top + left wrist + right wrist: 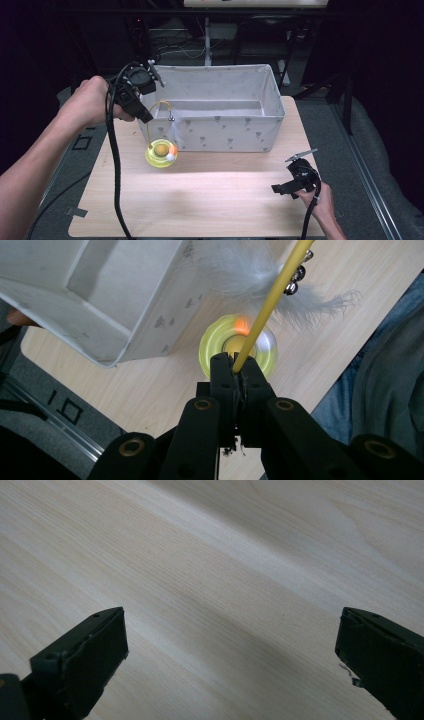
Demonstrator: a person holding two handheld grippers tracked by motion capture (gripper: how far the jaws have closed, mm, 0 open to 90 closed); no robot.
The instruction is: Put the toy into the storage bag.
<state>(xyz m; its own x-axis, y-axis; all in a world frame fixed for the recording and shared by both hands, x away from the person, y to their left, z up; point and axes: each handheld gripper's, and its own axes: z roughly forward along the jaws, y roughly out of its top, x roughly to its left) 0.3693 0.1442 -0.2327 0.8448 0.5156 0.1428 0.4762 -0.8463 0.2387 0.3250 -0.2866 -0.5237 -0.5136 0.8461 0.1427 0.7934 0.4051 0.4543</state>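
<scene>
We find the grey bin [215, 112] blocking the far half of the table [200, 200], its top open. Tight against the bin's near-left wall: yellow toy [161, 154], wand [270, 305] and feather [250, 275]. Near and right of the bin, bare wood, open passage.

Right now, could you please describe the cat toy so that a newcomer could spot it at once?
Start at the grey fabric bin on the wooden table. At its front left corner sits a yellow-green disc toy, the only bright thing there, with a thin yellow wand carrying feather and bells, pinched by the left gripper.
</scene>
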